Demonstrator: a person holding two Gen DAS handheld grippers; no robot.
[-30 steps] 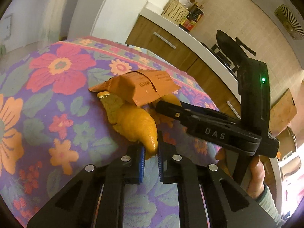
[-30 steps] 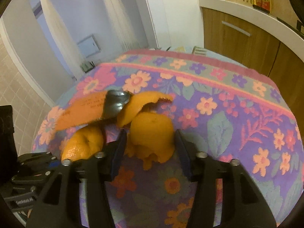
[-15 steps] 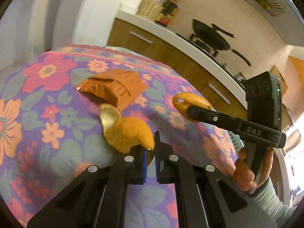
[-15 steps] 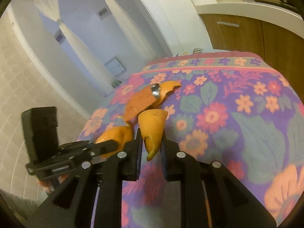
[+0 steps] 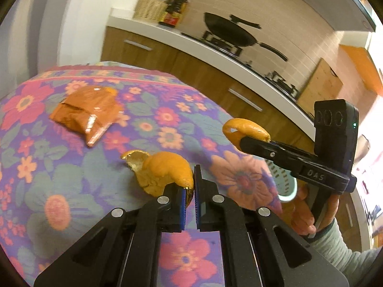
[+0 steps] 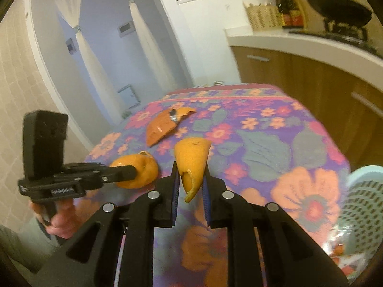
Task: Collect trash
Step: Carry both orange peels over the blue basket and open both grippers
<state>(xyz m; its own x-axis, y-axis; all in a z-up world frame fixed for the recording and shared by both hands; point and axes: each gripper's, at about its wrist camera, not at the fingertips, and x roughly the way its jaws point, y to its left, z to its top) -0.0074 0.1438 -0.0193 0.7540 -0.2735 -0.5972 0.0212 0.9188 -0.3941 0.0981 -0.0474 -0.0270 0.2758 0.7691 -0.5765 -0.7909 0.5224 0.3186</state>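
My left gripper is shut on a curled orange peel and holds it above the floral tablecloth. My right gripper is shut on a second, cone-shaped orange peel, also lifted; it shows in the left wrist view too. An orange snack wrapper lies on the cloth farther back, seen in the right wrist view beside another peel piece. The left gripper's peel shows in the right wrist view.
A pale blue perforated basket with some trash in it stands off the table's right edge; its rim shows in the left wrist view. A kitchen counter with a black pan runs behind the table.
Both grippers closed on their peels and lifted them away from the wrapper, drawing back toward the table's near side. The wrapper stayed on the cloth.
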